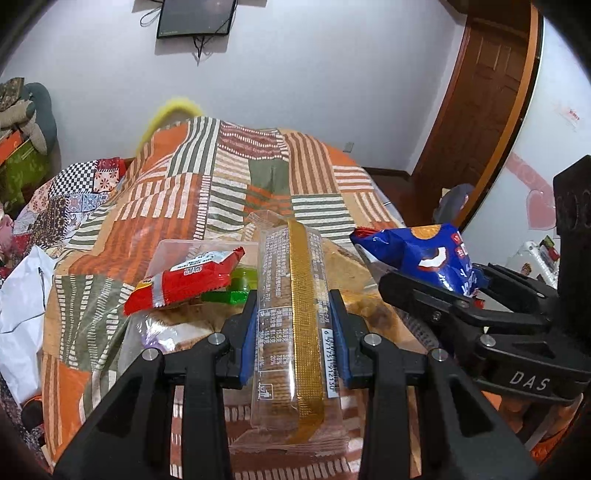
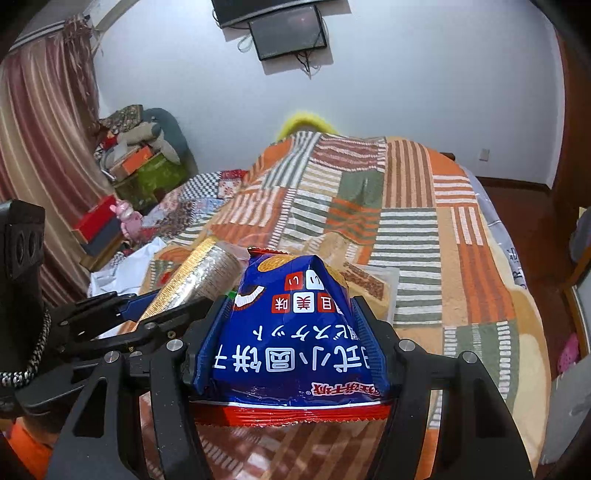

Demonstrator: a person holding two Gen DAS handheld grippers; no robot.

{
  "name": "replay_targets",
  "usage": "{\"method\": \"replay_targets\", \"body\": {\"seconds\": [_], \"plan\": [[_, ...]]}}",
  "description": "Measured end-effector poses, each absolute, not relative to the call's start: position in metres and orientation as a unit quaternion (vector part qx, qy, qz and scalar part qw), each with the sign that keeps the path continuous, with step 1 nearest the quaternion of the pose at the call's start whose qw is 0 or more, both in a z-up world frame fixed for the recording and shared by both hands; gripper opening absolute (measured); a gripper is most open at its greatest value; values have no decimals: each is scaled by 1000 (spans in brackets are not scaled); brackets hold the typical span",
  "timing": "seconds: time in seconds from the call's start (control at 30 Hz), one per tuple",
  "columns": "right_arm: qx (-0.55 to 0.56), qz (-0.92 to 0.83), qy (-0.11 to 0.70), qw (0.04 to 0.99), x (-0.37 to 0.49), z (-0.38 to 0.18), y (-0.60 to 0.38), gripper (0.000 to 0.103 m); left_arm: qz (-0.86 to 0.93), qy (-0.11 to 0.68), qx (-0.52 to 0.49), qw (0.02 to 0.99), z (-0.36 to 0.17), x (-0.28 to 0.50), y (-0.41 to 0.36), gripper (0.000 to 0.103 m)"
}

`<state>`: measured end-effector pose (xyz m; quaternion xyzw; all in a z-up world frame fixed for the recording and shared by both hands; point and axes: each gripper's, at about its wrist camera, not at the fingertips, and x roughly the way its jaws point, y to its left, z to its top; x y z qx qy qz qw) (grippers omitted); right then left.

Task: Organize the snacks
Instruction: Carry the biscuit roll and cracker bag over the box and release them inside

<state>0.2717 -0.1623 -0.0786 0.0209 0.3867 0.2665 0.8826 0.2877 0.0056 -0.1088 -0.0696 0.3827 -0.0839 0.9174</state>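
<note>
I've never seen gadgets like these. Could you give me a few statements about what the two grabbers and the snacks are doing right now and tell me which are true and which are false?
1. The left gripper is closed on a clear biscuit sleeve with a gold strip. True.
2. The right gripper is open and holds nothing. False: it is closed on a blue snack bag.
3. A red snack packet lies on the pile, with no gripper on it. True.
4. The snacks sit on a bare wooden table. False: beneath them is an orange, green and white striped blanket.
5. A dark screen hangs on the wall. True.
</note>
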Motion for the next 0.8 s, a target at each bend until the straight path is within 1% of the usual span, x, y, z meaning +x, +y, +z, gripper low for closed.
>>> {"method": "replay_targets", "body": {"seconds": [0.27, 0.33, 0.4, 0.8], "plan": [[20, 271, 416, 868, 285, -93, -161, 62, -85, 406, -75, 907, -130, 312, 6, 35], [23, 273, 426, 862, 286, -97, -161, 64, -85, 412, -80, 904, -134, 316, 7, 35], [25, 273, 430, 861, 287, -98, -162, 64, -83, 412, -80, 904, -135, 317, 7, 35], [29, 281, 406, 869, 267, -71, -176, 65, -87, 379, -69, 919, -102, 289, 4, 35]]}}
